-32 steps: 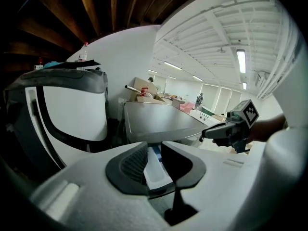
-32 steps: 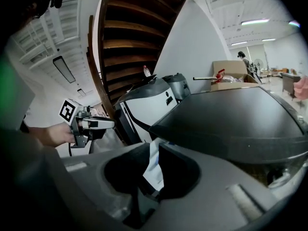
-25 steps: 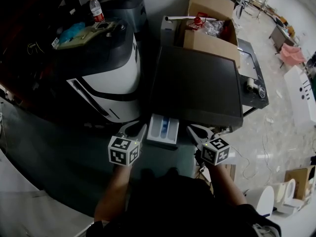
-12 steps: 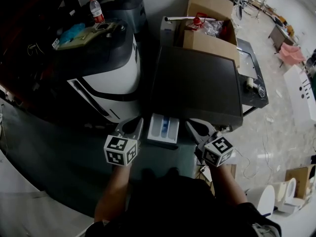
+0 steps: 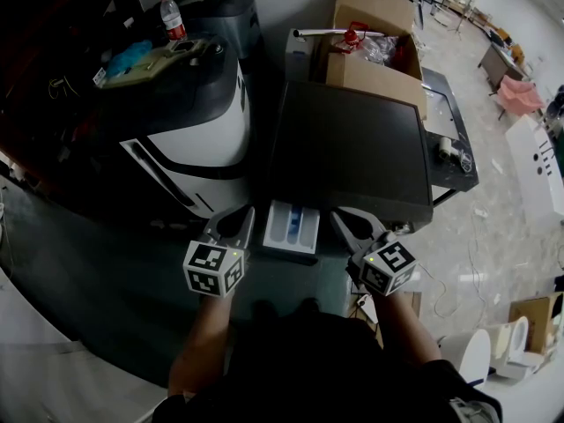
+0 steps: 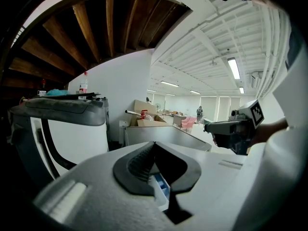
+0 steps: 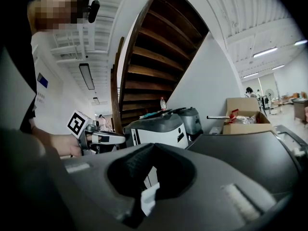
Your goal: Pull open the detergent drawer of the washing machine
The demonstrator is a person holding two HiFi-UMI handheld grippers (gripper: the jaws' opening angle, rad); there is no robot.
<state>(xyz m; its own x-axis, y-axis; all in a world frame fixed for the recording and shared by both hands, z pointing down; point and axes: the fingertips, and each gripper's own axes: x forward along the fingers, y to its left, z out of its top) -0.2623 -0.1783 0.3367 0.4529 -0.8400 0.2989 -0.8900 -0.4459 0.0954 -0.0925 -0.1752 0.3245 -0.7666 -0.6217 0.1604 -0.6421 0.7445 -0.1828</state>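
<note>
The washing machine (image 5: 352, 152) has a dark flat top. Its white detergent drawer (image 5: 293, 227) stands pulled out from the front, with blue inside. My left gripper (image 5: 247, 212) hovers just left of the drawer, shut and empty. On the drawer's other side my right gripper (image 5: 338, 216) is also shut with nothing in it. Neither touches the drawer. In the left gripper view the closed left gripper (image 6: 154, 144) shows a bit of the drawer (image 6: 161, 190) below it. The right gripper view has the right gripper (image 7: 153, 146) closed, with a white corner of the drawer (image 7: 150, 199) beneath.
A white-and-black appliance (image 5: 189, 122) stands close on the left, a water bottle (image 5: 173, 16) on top behind it. An open cardboard box (image 5: 374, 42) rests at the back of the washer. A dark stand (image 5: 454, 157) and floor cables (image 5: 471, 254) lie right.
The left jaws have closed from slightly apart. Both grippers have lifted a little beside the drawer. The drawer stays pulled out.
</note>
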